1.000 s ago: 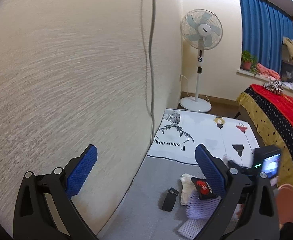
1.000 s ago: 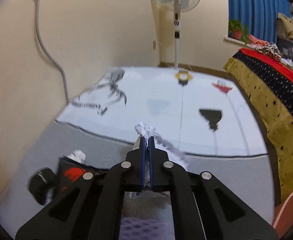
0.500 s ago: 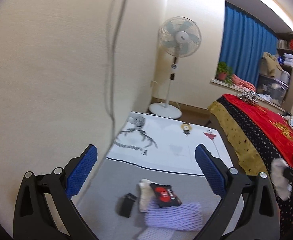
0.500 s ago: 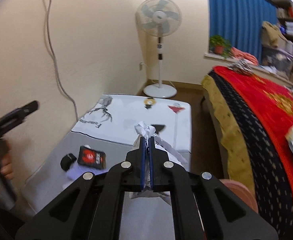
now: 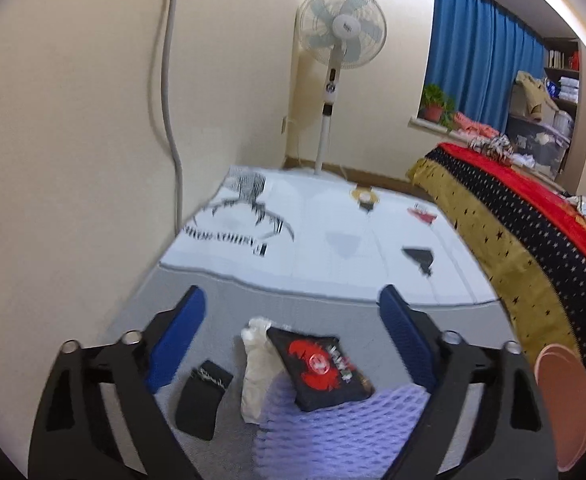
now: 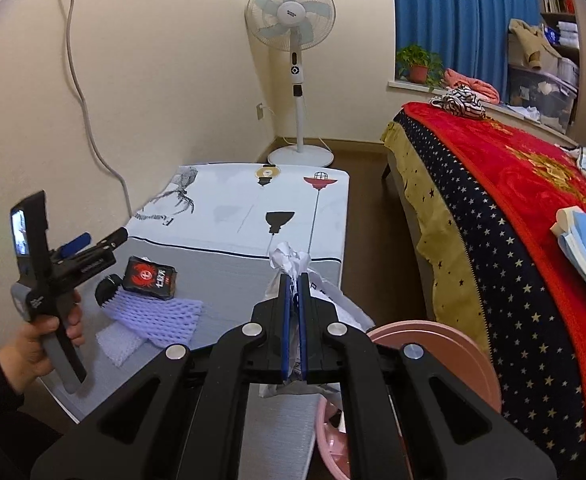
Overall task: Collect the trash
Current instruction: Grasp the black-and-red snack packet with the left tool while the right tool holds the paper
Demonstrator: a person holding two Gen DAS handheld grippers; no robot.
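Note:
My right gripper (image 6: 292,280) is shut on a crumpled white paper wad (image 6: 289,259) and holds it over the rim of a pink bin (image 6: 433,344). My left gripper (image 5: 291,320) is open above a trash pile on the grey table: a black and red packet (image 5: 319,366), a purple foam net (image 5: 333,432), a white tissue (image 5: 255,368) and a small black item (image 5: 201,398). In the right wrist view the left gripper (image 6: 93,242) hovers by the packet (image 6: 149,276) and foam net (image 6: 155,312).
A white printed cloth (image 6: 249,208) covers the table's far half. A standing fan (image 6: 297,60) stands by the wall. A bed with a red and black star blanket (image 6: 513,200) lies to the right. A grey cable (image 5: 169,92) hangs down the wall.
My left gripper has swung from facing the wall down toward the trash pile. My right gripper has lifted and pulled back with the paper wad to above the pink bin.

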